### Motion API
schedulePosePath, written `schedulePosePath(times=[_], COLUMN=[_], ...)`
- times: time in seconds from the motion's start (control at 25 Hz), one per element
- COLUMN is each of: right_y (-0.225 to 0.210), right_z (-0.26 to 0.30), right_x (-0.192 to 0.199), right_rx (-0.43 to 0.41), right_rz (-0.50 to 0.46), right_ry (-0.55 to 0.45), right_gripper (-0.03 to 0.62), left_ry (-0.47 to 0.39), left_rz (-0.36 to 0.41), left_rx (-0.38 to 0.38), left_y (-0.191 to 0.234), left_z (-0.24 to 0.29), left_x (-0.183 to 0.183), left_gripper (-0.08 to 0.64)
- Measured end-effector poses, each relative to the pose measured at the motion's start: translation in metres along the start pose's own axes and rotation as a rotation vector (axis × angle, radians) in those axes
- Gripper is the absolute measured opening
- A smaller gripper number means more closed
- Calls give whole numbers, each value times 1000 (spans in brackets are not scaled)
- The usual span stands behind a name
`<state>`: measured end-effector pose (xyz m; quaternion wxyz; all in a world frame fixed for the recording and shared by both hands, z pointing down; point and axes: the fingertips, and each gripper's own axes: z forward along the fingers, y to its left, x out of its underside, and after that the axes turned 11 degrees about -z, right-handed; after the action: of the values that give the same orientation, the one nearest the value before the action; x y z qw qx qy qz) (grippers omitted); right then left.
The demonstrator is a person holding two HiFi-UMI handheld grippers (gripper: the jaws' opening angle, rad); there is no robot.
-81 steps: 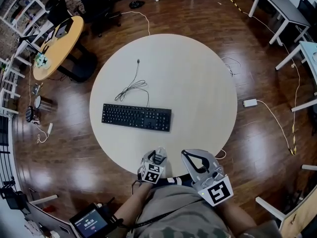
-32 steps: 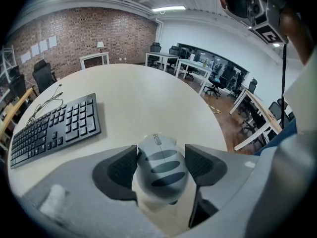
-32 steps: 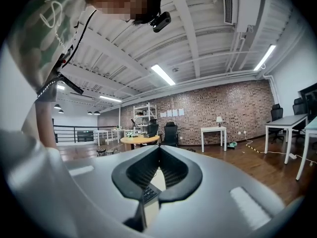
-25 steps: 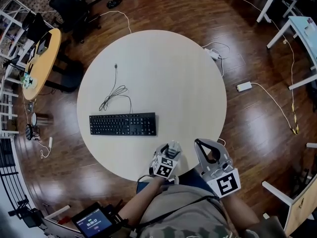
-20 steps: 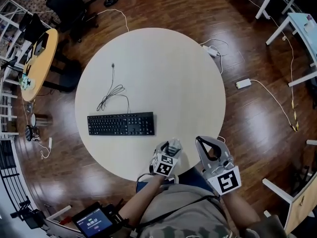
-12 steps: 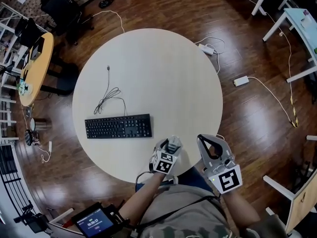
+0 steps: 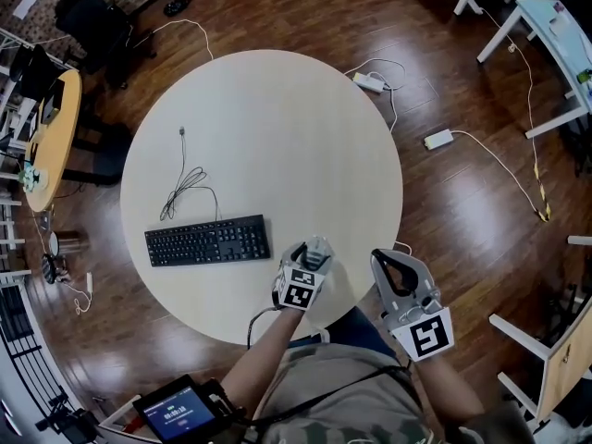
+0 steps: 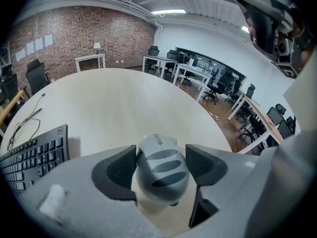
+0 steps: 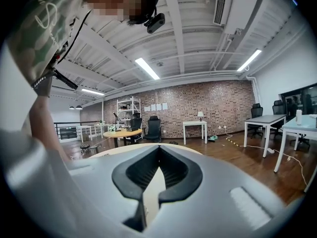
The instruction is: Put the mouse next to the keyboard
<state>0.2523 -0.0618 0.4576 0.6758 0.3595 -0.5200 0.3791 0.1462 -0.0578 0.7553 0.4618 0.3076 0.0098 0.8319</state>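
Note:
A grey mouse (image 8: 159, 168) is clamped between the pads of my left gripper (image 8: 157, 167), which hangs just over the near edge of the round table (image 7: 277, 128). In the head view that left gripper (image 7: 314, 252) sits a short way right of the black keyboard (image 7: 207, 240), whose right end (image 8: 30, 157) shows at the left of the left gripper view. My right gripper (image 7: 400, 268) is held off the table's near right edge, jaws together and holding nothing (image 9: 157, 168).
The keyboard's black cable (image 7: 183, 179) loops across the table behind it. Power strips and white cords (image 7: 370, 81) lie on the wood floor at the right. A yellow round table (image 7: 51, 118) and office chairs stand at the far left.
The left gripper with the mouse has moved forward over the table edge, closer to the keyboard's right end. The right gripper has stayed off the edge.

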Motion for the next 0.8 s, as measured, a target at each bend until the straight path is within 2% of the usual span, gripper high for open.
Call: schedulePosePath(times=[0.36, 0.8], right_y=[-21, -35], right_z=[0, 6], right_x=[2, 3], right_rx=[46, 74], right_rz=[5, 26], right_ry=[11, 16], right_gripper=[5, 5], left_ry=[-41, -40], left_rz=[17, 21], left_rx=[14, 25], left_y=[2, -1], left_z=[17, 27], left_x=[-24, -49], left_gripper=[322, 324])
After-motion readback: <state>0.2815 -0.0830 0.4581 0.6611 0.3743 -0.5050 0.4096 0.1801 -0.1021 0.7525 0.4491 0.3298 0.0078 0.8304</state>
